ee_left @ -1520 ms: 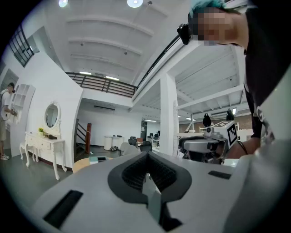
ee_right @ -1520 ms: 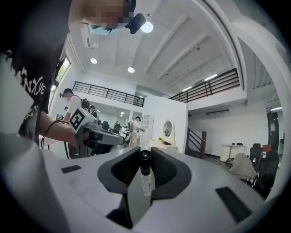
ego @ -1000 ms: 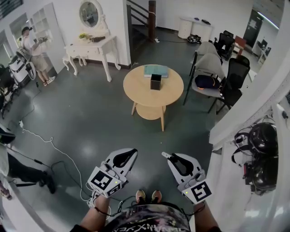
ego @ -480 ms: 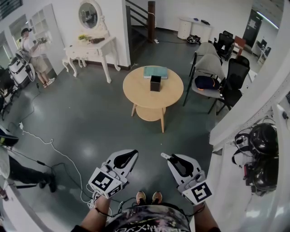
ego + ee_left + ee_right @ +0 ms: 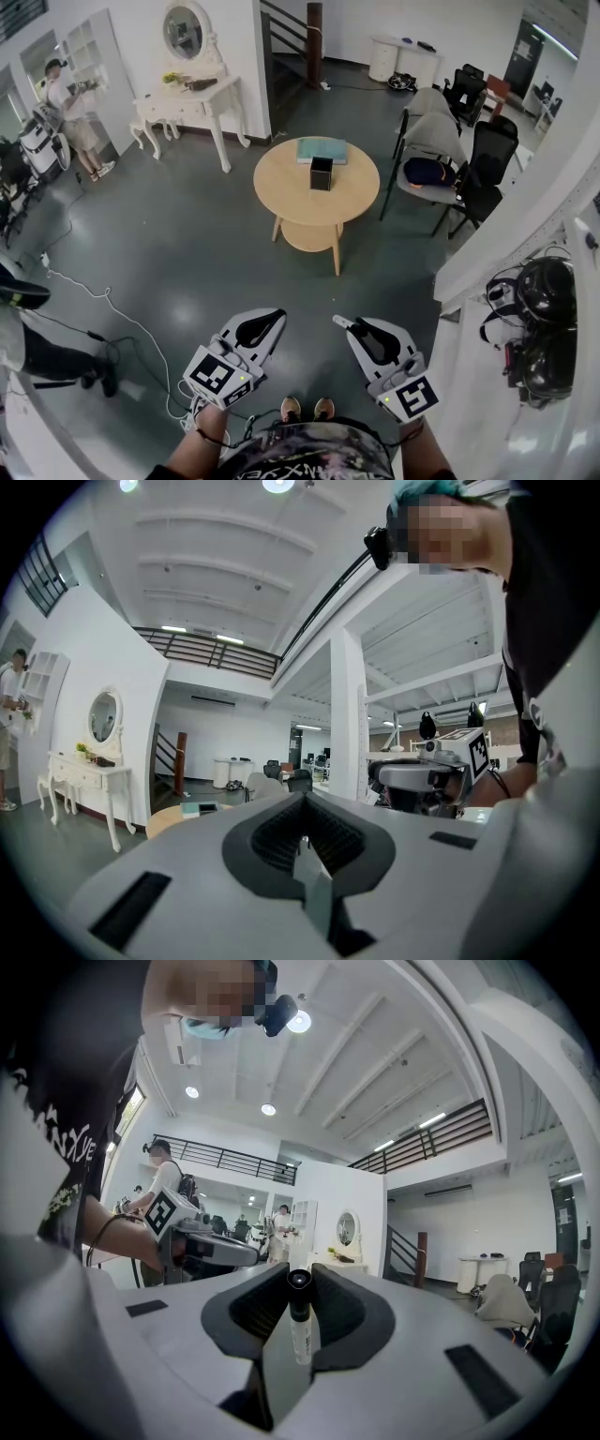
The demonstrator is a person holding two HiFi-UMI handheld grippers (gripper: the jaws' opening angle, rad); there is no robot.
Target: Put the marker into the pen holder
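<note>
Open floor up to the table
Grey floor (image 5: pixel 206 253) lies open; chairs (image 5: pixel 433 141) crowd the round table (image 5: pixel 281 192) rightward, book (image 5: pixel 322 147) just behind pen holder (image 5: pixel 322 172)

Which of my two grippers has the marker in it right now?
The right gripper: a white marker with a black cap is clamped between its jaws. The left gripper has its jaws together on nothing.

In the head view the pen holder (image 5: pixel 322 172) on the round table (image 5: pixel 281 178) sat too far off for me to see inside it. The print on the teal book (image 5: pixel 322 147) behind it was too small to read. My forearms (image 5: pixel 199 452) ran off the bottom edge, and the left edge cut off a person (image 5: pixel 37 349).
</note>
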